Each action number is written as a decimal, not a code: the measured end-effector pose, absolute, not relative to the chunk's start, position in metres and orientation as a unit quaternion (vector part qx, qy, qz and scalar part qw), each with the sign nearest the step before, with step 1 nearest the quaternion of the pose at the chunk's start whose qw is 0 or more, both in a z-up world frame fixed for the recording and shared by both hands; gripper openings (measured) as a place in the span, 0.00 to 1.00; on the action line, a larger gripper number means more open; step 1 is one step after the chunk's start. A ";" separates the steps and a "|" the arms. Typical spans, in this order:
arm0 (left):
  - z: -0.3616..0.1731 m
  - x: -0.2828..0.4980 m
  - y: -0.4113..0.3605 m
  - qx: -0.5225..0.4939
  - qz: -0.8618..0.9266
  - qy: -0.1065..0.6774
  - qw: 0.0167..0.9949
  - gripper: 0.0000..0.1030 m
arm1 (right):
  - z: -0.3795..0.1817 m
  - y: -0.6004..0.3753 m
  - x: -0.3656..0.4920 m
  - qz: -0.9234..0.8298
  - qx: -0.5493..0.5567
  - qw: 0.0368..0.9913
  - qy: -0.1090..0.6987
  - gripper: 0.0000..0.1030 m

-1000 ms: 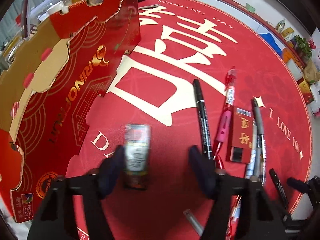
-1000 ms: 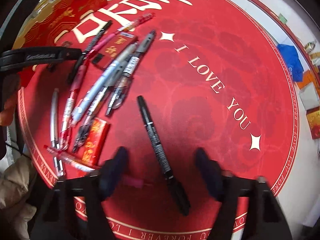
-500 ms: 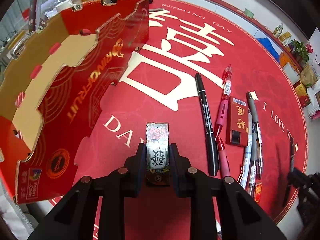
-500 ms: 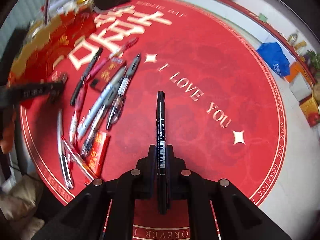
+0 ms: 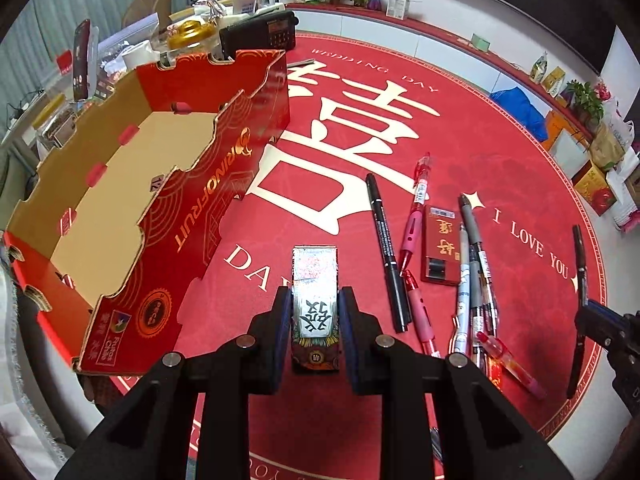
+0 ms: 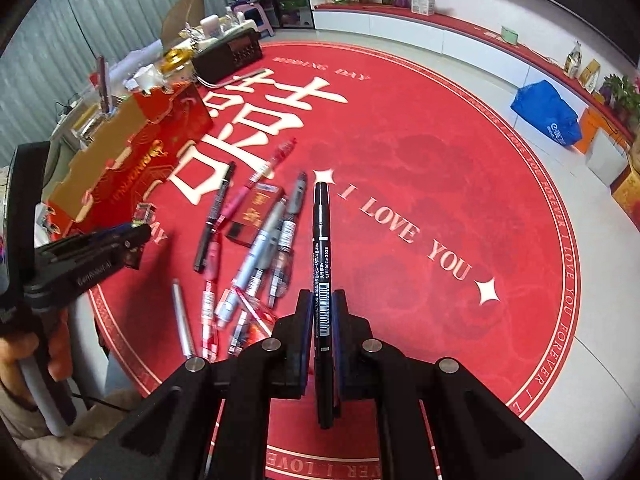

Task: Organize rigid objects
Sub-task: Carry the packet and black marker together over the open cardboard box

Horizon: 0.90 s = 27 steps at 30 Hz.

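Observation:
My left gripper (image 5: pixel 315 316) is shut on a small patterned card box (image 5: pixel 315 280) and holds it above the red mat, just right of the open red cardboard box (image 5: pixel 208 200). My right gripper (image 6: pixel 323 312) is shut on a black marker pen (image 6: pixel 321 248), lifted off the mat and pointing forward. The marker also shows at the right edge of the left wrist view (image 5: pixel 578 292). Several pens (image 5: pixel 472 280), another black marker (image 5: pixel 386 248) and a small red card box (image 5: pixel 439 244) lie on the mat between the grippers.
The round red mat (image 6: pixel 440 160) lies on a table with white floor behind. A black radio (image 5: pixel 260 34), a gold object and clutter stand behind the cardboard box. A blue bag (image 6: pixel 546 114) lies on the floor at the right.
Both grippers closed, the left on the patterned card box, the right on the black marker, and both have lifted them off the mat.

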<state>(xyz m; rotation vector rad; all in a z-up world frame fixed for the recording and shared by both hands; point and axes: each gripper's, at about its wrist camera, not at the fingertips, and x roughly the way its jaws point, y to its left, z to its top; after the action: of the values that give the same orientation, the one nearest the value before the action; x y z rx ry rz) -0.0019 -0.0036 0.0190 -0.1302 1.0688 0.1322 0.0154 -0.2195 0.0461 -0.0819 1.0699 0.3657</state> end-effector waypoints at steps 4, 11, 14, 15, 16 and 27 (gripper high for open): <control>0.028 -0.008 -0.005 -0.057 0.064 0.498 0.863 0.25 | 0.054 -0.208 0.014 0.181 -0.041 0.849 0.496 0.10; 0.045 -0.015 -0.004 -0.058 0.063 0.481 0.873 0.25 | 0.065 -0.195 0.014 0.193 -0.033 0.850 0.490 0.10; 0.052 -0.018 -0.003 -0.059 0.060 0.473 0.877 0.25 | 0.069 -0.191 0.013 0.196 -0.035 0.851 0.485 0.10; 0.054 -0.019 -0.003 -0.059 0.060 0.470 0.879 0.25 | 0.071 -0.189 0.013 0.197 -0.036 0.852 0.483 0.10; 0.056 -0.020 -0.003 -0.059 0.061 0.467 0.880 0.25 | 0.072 -0.187 0.012 0.198 -0.037 0.853 0.482 0.10; 0.063 -0.026 0.006 -0.063 0.066 0.453 0.887 0.25 | 0.080 -0.174 0.009 0.206 -0.047 0.857 0.471 0.10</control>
<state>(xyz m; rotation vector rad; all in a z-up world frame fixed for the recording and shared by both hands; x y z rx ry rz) -0.0256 0.0059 0.0634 -0.1316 0.9420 0.1362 0.0087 -0.1738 0.0805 -0.0980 0.9895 0.4333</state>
